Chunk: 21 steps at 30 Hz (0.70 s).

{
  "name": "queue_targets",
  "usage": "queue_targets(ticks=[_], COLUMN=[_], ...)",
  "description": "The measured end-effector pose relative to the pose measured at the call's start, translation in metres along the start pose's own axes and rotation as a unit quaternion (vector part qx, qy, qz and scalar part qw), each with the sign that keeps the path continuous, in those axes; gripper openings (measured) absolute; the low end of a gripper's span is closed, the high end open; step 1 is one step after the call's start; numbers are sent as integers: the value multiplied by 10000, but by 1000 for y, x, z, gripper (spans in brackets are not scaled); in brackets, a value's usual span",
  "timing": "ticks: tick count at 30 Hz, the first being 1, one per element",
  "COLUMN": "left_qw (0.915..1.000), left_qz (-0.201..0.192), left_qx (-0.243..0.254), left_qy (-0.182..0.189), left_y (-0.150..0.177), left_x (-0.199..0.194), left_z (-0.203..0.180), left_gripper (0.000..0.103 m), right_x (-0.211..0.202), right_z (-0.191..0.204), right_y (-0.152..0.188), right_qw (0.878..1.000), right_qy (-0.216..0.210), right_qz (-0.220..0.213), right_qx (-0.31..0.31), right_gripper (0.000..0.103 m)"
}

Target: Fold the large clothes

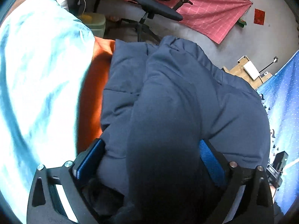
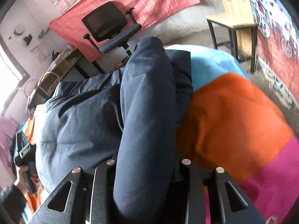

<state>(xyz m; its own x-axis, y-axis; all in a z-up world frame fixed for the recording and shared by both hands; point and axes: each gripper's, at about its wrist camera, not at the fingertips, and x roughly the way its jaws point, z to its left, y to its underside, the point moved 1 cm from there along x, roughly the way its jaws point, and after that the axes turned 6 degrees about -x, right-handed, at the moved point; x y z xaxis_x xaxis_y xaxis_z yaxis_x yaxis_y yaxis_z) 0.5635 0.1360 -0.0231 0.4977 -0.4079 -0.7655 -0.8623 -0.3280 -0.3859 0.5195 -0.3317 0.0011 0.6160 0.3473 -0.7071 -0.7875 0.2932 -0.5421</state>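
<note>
A navy padded jacket (image 1: 186,97) lies bunched on a bed cover of orange (image 1: 91,97), light blue and pink patches. In the left wrist view a thick roll of the jacket runs between my left gripper's (image 1: 149,147) blue fingers (image 1: 89,158), which press it from both sides. In the right wrist view the jacket (image 2: 74,115) fills the left, and one long sleeve-like roll (image 2: 147,112) runs up from between my right gripper's (image 2: 147,160) black fingers, which are closed on it. The fingertips are hidden under the cloth.
A black office chair (image 1: 157,5) (image 2: 110,28) stands beyond the bed in front of a red checked cloth (image 2: 134,5). A wooden table (image 2: 233,18) stands at the right. A pale quilt (image 1: 37,74) lies left of the jacket. A blue patterned cloth (image 1: 280,102) hangs at the right.
</note>
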Motion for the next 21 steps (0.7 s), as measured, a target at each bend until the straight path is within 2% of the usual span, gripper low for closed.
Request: queue_targets(ticks=[1,2,3,4,7,9,12,16,21], left_qw=[9998,9995,9991,9988,9972,9938,9869,9848,9836], left_qz=[-55,-108,-203,-307,-620,-846,-1158,-1355,-1390], left_qx=[-17,-29,-13,78,425,663,975,973,1073], left_qy=[177,311,379,376,5,-286,-565,-491,-416], left_y=[0,1,0,1,9,17,29,43,63], left_x=[-4,-8,-15,-22,-38,-48,-63,-90,-117], left_z=[-2,-4,-8,-13,-35,-52,-79,-99,-113], left_gripper=[62,52,37,28,14,9,6,5,5], right_x=[2,3,3,3,-1,-5,-17,-39,-67], right_z=[-5,-9,-12,-14,-6,4,25,54,82], right_y=[0,1,2,2,0,-1,-2,-4,-7], right_qw=[9998,9994,9989,9983,9995,9999,9986,9937,9881], right_qy=[-82,-168,-230,-280,-114,53,340,542,590], right_qz=[36,42,38,37,4,-65,-277,-542,-736], right_qx=[156,313,416,504,292,106,-307,-822,-1219], right_gripper=[33,33,33,33,30,27,22,20,19])
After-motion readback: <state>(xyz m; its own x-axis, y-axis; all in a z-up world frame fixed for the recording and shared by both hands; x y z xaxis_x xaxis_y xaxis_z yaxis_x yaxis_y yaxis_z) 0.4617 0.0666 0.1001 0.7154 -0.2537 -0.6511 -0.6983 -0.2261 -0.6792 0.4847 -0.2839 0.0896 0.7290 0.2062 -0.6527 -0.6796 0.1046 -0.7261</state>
